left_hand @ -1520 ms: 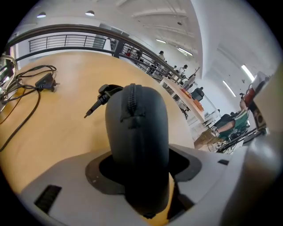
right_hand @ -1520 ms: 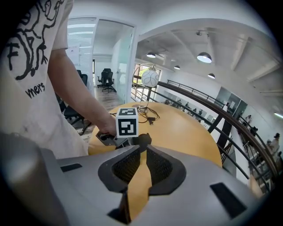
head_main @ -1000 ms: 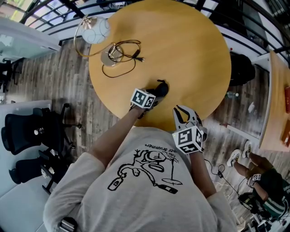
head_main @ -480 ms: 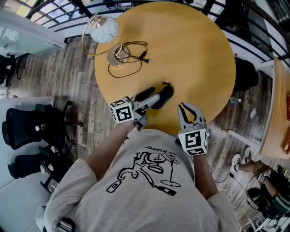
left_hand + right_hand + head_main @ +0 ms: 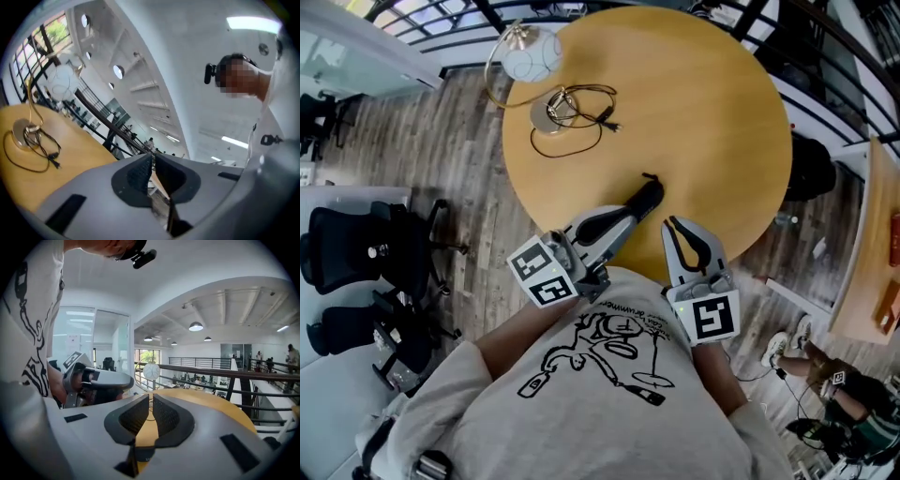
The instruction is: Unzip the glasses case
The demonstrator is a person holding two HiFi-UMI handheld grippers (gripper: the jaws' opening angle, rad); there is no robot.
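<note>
Black glasses case (image 5: 645, 198) on table (image 5: 712, 112)

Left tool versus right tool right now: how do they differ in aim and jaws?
Aim: the left tool slants toward the black glasses case; the right tool points straight out over the table's near edge. Jaws: the left tool's are closing with nothing between them; the right tool's are shut. Shared: both are empty and neither holds the case.
</note>
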